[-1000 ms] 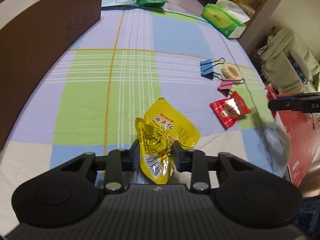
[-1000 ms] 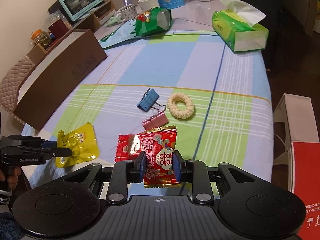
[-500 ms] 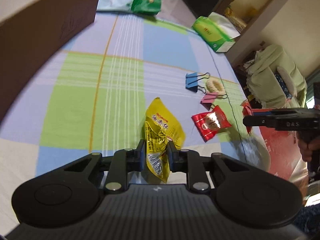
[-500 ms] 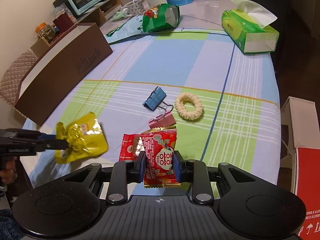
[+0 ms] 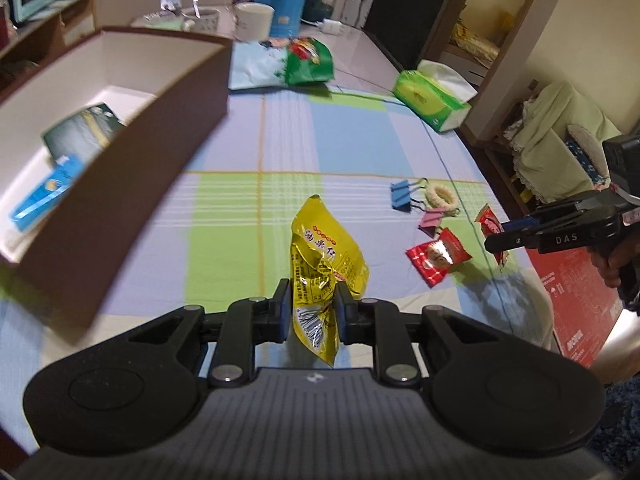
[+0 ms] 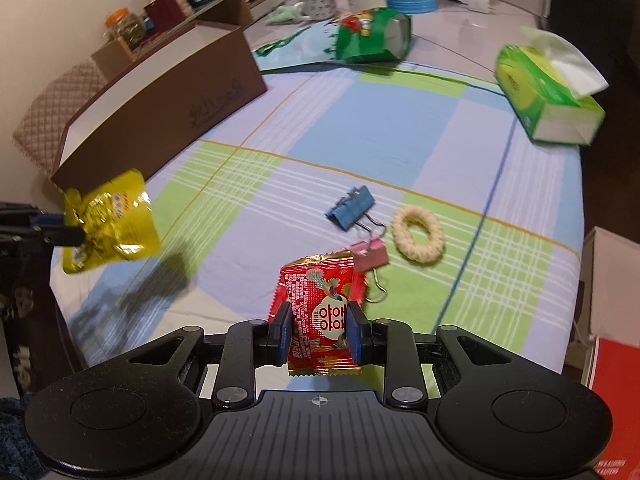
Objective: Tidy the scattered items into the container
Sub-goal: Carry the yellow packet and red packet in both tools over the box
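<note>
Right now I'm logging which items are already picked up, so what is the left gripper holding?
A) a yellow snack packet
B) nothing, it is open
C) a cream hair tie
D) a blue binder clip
A: the left gripper is shut on the yellow snack packet, which hangs between its fingers above the cloth, while the blue binder clip and cream hair tie lie on the table.
</note>
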`<state>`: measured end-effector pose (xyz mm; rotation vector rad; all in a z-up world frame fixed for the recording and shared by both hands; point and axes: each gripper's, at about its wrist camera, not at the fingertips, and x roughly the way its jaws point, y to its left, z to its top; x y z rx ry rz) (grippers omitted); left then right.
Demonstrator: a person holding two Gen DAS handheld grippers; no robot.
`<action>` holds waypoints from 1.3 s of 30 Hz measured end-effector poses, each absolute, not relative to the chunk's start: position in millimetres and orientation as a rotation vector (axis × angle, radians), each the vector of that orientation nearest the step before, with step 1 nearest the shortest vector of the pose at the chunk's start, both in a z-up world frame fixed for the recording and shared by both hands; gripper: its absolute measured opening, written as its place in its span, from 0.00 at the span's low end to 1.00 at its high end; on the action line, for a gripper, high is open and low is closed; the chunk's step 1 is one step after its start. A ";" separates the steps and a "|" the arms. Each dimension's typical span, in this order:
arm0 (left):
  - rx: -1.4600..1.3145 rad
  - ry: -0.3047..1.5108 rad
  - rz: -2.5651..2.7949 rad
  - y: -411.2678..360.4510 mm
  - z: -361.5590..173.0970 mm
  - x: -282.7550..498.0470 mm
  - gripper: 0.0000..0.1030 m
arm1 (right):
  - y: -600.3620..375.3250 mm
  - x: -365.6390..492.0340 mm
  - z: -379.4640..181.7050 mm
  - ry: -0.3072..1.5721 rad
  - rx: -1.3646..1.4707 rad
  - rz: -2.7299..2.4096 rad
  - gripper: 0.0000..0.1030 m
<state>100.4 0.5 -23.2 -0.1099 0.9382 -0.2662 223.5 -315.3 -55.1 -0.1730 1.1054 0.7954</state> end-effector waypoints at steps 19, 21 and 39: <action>0.026 0.788 -0.155 118.1 70.0 87.9 0.17 | -196.3 236.2 20.4 0.950 -0.194 0.964 0.26; 0.058 0.786 -0.149 130.7 75.3 94.9 0.17 | -176.9 238.5 30.6 0.926 -0.198 0.994 0.26; 0.301 0.920 -0.279 178.4 43.0 167.0 0.17 | -8.4 258.7 62.2 0.852 -0.340 1.170 0.26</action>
